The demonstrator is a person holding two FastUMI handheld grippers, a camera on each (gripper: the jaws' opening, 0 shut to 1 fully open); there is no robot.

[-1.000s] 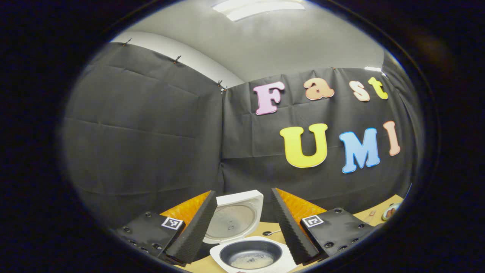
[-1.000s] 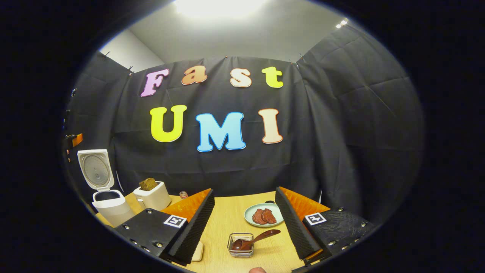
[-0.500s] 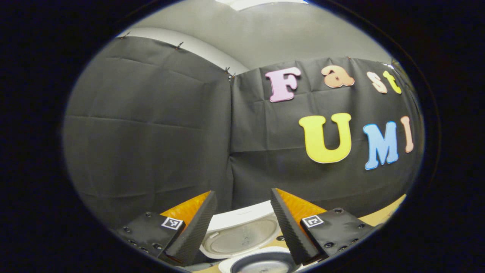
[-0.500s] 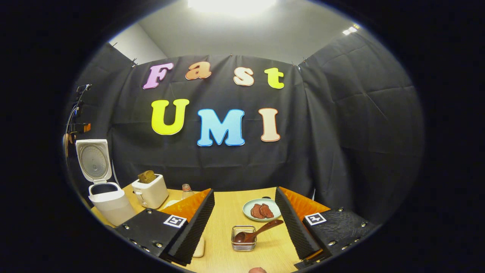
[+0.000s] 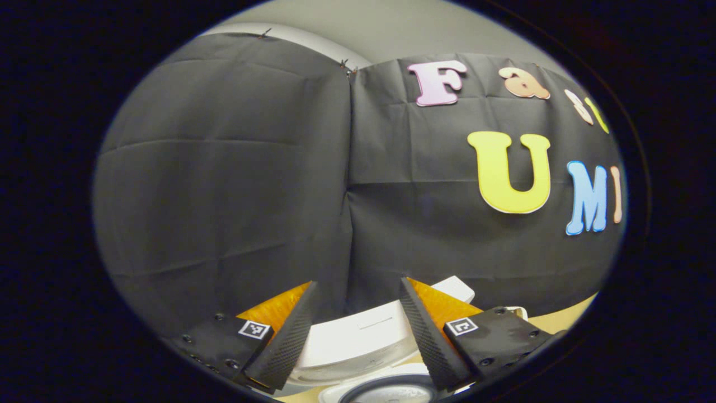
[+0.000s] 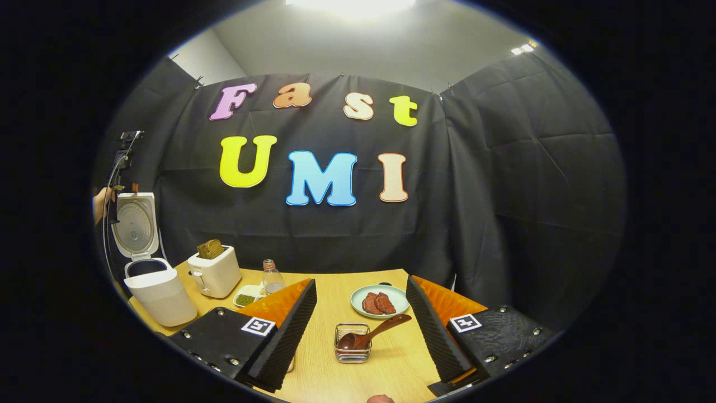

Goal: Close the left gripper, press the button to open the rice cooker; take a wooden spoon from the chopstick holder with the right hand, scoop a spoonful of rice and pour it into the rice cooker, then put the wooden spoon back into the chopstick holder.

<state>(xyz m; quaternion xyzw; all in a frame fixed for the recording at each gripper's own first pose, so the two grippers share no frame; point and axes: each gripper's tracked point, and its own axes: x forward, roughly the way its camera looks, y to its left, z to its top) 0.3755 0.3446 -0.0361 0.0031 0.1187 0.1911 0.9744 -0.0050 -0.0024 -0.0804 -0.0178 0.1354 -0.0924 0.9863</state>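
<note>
The white rice cooker (image 6: 159,291) stands at the table's left end with its lid (image 6: 134,224) raised upright. In the left gripper view the lid's white back (image 5: 363,336) sits close between my open left gripper (image 5: 358,282), and the pot rim (image 5: 386,393) peeks at the bottom edge. A wooden spoon (image 6: 373,334) leans in the wire chopstick holder (image 6: 352,351), handle pointing right. My right gripper (image 6: 361,281) hangs open above and in front of the holder, touching nothing. A hand (image 6: 100,204) shows at the left edge beside the lid.
A white toaster (image 6: 212,274) with bread stands right of the cooker. Then come a small bottle (image 6: 271,277) and a small dish of green bits (image 6: 246,298). A plate of meat slices (image 6: 377,302) lies behind the holder. The wooden table (image 6: 330,375) meets black cloth walls.
My left gripper has moved forward over the cooker toward the raised lid; the pot has slid almost out of its view. The right gripper view has shifted slightly; the spoon stays in the holder.
</note>
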